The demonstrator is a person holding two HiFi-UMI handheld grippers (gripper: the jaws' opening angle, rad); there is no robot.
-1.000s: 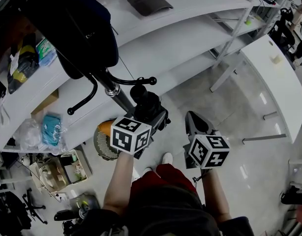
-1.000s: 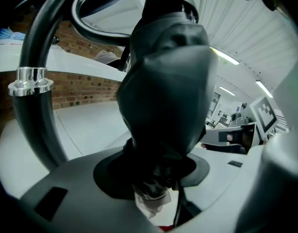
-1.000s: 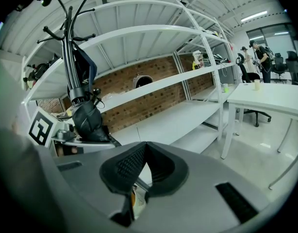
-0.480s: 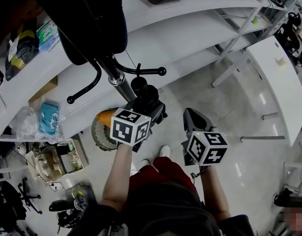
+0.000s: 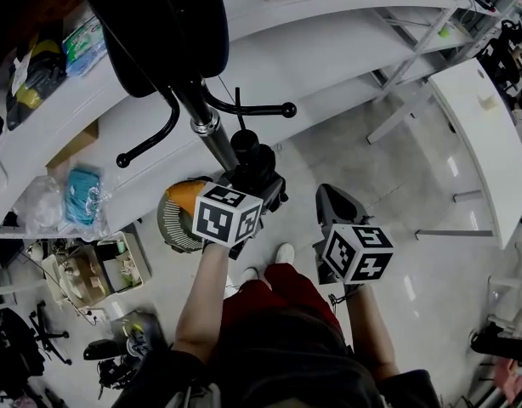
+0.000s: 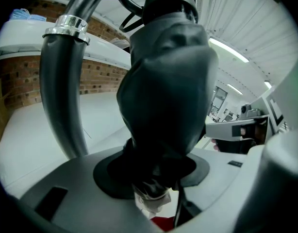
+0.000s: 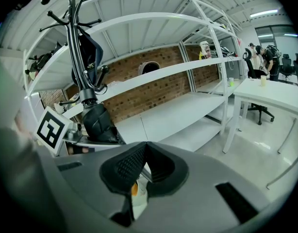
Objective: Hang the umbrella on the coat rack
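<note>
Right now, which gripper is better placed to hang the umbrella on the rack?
Left. The left gripper holds the umbrella close beside the rack pole, below its hooks. The right gripper is empty, jaws together, farther from the pole.

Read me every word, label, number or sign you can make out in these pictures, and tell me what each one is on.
No text can be read anywhere.
Left marker cube: black-and-white squares only, no letters.
Right marker cube: the same.
Blue packet on the shelf: print too small to read.
Dark bag on the coat rack: pale mark, too blurred.
Umbrella: no print shows.
</note>
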